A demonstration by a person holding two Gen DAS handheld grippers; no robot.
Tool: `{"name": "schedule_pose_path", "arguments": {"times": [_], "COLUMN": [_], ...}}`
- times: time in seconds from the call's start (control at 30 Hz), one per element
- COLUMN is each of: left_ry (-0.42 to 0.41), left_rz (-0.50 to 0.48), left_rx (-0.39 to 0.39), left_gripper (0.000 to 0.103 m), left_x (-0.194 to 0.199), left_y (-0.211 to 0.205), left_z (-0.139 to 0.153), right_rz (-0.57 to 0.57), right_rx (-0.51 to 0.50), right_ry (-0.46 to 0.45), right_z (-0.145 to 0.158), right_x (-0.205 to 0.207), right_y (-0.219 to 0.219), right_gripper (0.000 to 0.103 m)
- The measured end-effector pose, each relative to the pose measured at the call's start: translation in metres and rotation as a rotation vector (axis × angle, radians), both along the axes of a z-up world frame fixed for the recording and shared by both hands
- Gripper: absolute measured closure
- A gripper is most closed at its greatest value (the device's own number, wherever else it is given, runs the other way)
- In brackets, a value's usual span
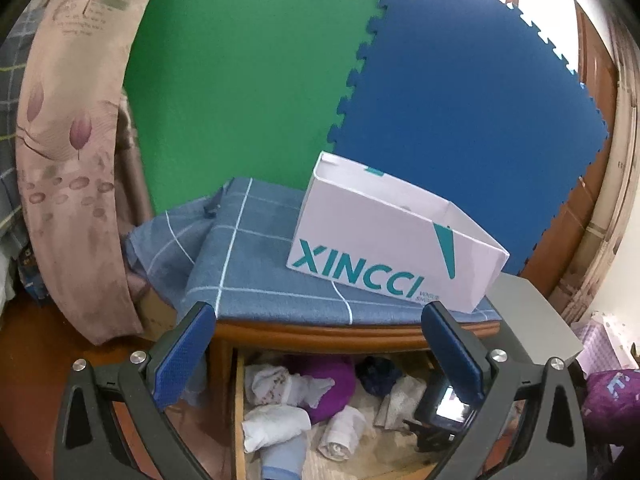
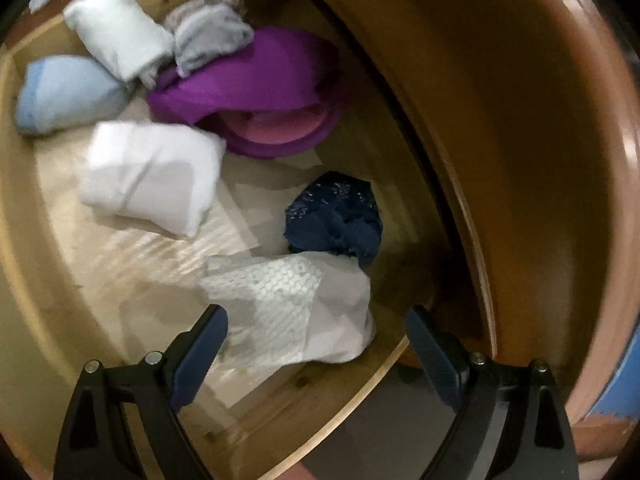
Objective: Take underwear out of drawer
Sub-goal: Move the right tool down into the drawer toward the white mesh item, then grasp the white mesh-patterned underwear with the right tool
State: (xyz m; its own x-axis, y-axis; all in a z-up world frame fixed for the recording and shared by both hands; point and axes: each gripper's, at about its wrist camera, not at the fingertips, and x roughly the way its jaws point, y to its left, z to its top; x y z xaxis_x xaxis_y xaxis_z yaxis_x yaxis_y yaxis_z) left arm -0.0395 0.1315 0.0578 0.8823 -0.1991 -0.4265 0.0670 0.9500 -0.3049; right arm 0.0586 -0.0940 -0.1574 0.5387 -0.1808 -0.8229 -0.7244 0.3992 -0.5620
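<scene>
The open wooden drawer point(image 2: 68, 292) holds several rolled underwear pieces. In the right wrist view I see a white lace piece point(image 2: 304, 312), a navy lace piece point(image 2: 336, 216), a purple piece point(image 2: 260, 80), a white roll point(image 2: 148, 176), a light blue roll point(image 2: 68, 92) and pale rolls at the far end. My right gripper point(image 2: 316, 340) is open, its jaws straddling the white lace piece just above it. My left gripper point(image 1: 316, 340) is open and empty, above the drawer point(image 1: 240, 400). The right gripper's body point(image 1: 440, 412) shows inside the drawer in the left wrist view.
A white XINCCI box point(image 1: 392, 240) stands open on a blue checked cloth point(image 1: 256, 264) on the cabinet top point(image 1: 320, 334). Green and blue foam mats point(image 1: 360, 80) cover the wall behind. A floral curtain point(image 1: 68, 160) hangs at left. The cabinet front point(image 2: 540, 160) curves at right.
</scene>
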Motion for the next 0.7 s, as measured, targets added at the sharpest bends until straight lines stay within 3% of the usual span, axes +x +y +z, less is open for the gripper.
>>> {"name": "schedule_pose_path", "arguments": {"times": [0.17,0.33,0.4,0.43,0.47,0.53,0.57,0.7], "left_ry": [0.028,0.048,0.05,0.049,0.049,0.047,0.047,0.053], "left_rz": [-0.024,-0.042,-0.052,-0.055,-0.057,-0.066,-0.067,-0.068], "left_rx": [-0.002,0.003,0.013,0.018,0.023,0.03,0.033,0.032], "left_gripper": [0.001,0.001,0.001,0.001,0.001,0.001,0.001,0.001], "left_x": [0.007,0.012,0.013,0.013,0.014,0.014,0.014,0.013], "left_y": [-0.003,-0.007,-0.01,-0.01,-0.011,-0.013,-0.013,-0.013], "left_z": [-0.005,-0.009,-0.009,-0.009,-0.009,-0.01,-0.01,-0.011], "right_rz": [-0.011,-0.072,-0.098,-0.094,-0.082,-0.062,-0.061,-0.082], "right_rx": [-0.056,-0.045,-0.035,-0.036,-0.04,-0.047,-0.045,0.053], "right_ry": [0.014,0.12,0.173,0.169,0.162,0.135,0.133,0.185], "right_z": [-0.019,-0.033,-0.037,-0.036,-0.035,-0.028,-0.027,-0.001], "right_x": [0.013,0.026,0.028,0.026,0.024,0.017,0.015,0.005], "right_y": [0.002,-0.004,-0.007,-0.006,-0.006,-0.004,-0.005,-0.013], "right_gripper": [0.01,0.011,0.029,0.038,0.053,0.068,0.074,0.078]}}
